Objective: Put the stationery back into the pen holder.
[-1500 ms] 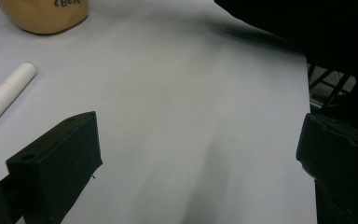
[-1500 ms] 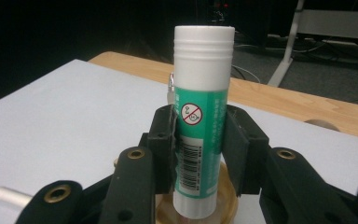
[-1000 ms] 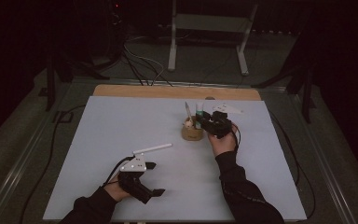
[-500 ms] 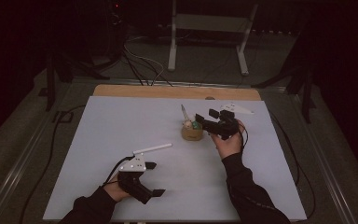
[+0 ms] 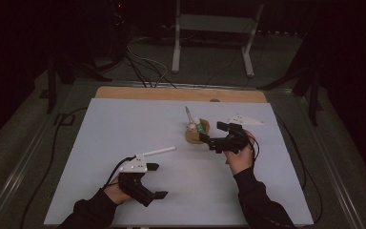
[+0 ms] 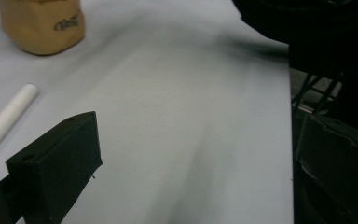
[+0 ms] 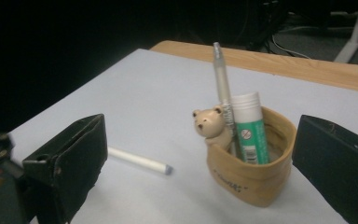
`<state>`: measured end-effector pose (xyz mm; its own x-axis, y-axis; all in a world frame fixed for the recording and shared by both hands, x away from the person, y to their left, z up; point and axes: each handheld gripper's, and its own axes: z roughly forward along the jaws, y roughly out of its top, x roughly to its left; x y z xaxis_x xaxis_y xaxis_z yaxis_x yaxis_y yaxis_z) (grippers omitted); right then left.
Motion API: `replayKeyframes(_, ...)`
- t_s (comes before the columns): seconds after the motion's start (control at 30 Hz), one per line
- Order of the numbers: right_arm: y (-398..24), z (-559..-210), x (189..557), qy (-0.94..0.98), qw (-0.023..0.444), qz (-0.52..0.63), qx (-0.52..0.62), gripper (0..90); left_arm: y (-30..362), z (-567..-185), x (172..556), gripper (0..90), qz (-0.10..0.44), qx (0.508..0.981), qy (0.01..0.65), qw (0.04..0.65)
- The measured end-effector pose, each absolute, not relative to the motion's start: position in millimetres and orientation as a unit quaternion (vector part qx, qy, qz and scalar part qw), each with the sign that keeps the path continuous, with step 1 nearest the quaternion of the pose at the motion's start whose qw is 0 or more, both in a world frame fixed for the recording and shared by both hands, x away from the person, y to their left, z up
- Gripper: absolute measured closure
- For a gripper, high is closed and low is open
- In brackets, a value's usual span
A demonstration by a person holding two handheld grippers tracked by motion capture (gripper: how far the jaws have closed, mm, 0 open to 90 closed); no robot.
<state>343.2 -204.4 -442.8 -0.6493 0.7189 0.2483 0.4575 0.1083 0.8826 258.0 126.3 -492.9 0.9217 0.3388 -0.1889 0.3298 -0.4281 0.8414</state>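
My right gripper (image 5: 213, 137) hovers, fingers spread, beside the tan cup (image 7: 249, 170); left gripper (image 5: 147, 181) spread too. Next, I reckon: fetch the white pen (image 5: 158, 151) at eight o'clock of the cup.

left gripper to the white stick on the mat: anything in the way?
Nothing visible. The white stick lies alone on bare mat just ahead of the left gripper; the tan holder stands farther off, beside the right gripper.

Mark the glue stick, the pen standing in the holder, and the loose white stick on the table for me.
glue stick (image 7: 249, 133), right gripper view, on its green label.
pen (image 7: 222, 88), right gripper view, on its translucent barrel above the bear.
white stick (image 7: 137, 160), right gripper view, on the middle of its shaft, lying flat on the table.
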Motion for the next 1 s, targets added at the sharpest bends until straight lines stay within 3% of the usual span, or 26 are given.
replayKeyframes(0.63, -208, -456, 303, 0.759, 0.089, 0.541, 0.352, 3.3, 151, -476, 269, 0.5, 0.029, 0.837, 0.209, 0.505)
replayKeyframes(1.0, -211, -452, 284, 0.759, 0.071, 0.558, 0.329, 3.3, 173, -486, 290, 0.5, 0.034, 0.825, 0.247, 0.506)
